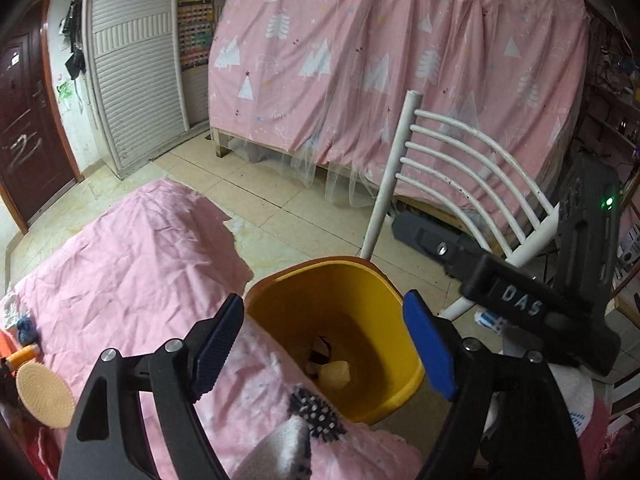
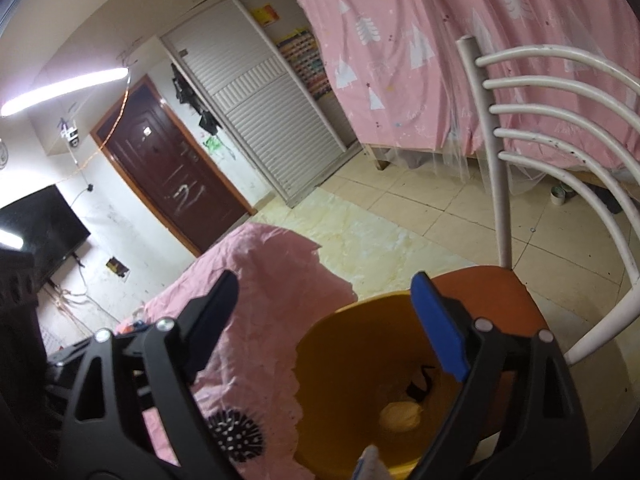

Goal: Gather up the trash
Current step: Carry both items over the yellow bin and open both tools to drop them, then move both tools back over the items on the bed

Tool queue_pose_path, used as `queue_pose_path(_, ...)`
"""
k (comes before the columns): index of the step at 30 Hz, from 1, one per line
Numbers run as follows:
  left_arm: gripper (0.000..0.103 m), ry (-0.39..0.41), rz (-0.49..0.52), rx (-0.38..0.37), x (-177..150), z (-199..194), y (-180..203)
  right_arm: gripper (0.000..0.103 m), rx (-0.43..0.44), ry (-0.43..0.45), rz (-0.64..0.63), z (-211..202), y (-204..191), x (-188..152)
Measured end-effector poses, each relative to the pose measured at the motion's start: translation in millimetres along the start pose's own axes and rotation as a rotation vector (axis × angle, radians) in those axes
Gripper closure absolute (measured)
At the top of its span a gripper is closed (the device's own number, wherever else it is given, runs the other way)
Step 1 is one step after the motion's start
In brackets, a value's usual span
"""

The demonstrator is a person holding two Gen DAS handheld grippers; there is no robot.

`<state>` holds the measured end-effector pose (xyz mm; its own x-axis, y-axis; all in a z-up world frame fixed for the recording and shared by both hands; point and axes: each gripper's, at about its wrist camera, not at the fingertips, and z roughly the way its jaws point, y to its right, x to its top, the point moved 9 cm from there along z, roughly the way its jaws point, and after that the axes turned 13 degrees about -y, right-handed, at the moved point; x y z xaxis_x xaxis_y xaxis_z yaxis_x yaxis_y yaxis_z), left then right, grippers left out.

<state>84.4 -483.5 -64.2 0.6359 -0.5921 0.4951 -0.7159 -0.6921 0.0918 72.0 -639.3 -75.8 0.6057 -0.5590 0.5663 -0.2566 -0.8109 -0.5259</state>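
Both grippers hang over the open mouth of a round yellow plastic bin (image 1: 340,320), and both are released, with nothing between the blue pads. The left gripper (image 1: 324,344) has its jaws spread to either side of the bin's mouth. The right gripper (image 2: 332,324) is spread likewise; in the left wrist view its black body shows at the right, above the bin's far rim. No earlier picture is given, so nothing can be said of jaw motion.

At the bottom of the bin lies the trash: a pale crumpled wad of paper (image 1: 335,374) and, just behind it, a dark scrap with black edges (image 1: 320,350). In the right wrist view the wad (image 2: 400,416) sits low in the bin, the dark scrap (image 2: 420,384) touching or just beside it. A white and blue thing (image 2: 370,462) shows at the lower edge over the bin's near rim; what it is cannot be told.

The bin stands on the orange seat (image 2: 492,288) of a white metal chair with curved back bars (image 1: 460,168). Its left rim meets the edge of a bench covered with a wrinkled pink cloth (image 1: 132,264), whose ragged hem hangs against the bin. On the cloth near the bin lies a black spiked ball with white tips (image 1: 316,410); at the far left edge sits a round tan brush (image 1: 44,394).

Beyond the bench is open beige tiled floor (image 1: 280,188), bare as far as a bed draped in a pink curtain with white trees (image 1: 360,60). Left of it stand a white slatted wardrobe (image 1: 132,72) and a dark red door (image 1: 24,120).
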Motion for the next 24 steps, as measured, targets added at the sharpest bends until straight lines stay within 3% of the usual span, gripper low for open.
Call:
queue_pose_path(9, 0.025, 0.095, -0.044, 0.108, -19.0, -50.2, -54.7, 0.013, 0.014, -0.050, -0.076, 19.8, -46.9, -15.9)
queue_pose_path(16, 0.023, 0.164, -0.164, 0.189, -43.9, -94.0, -126.8, 0.013, 0.038, -0.105, -0.188, 41.9, -107.1, -30.1)
queue_pose_path(24, 0.022, 0.202, -0.312, 0.231, -80.6, -128.5, -205.5, 0.011, 0.058, -0.168, -0.323, 64.2, -177.4, -53.5)
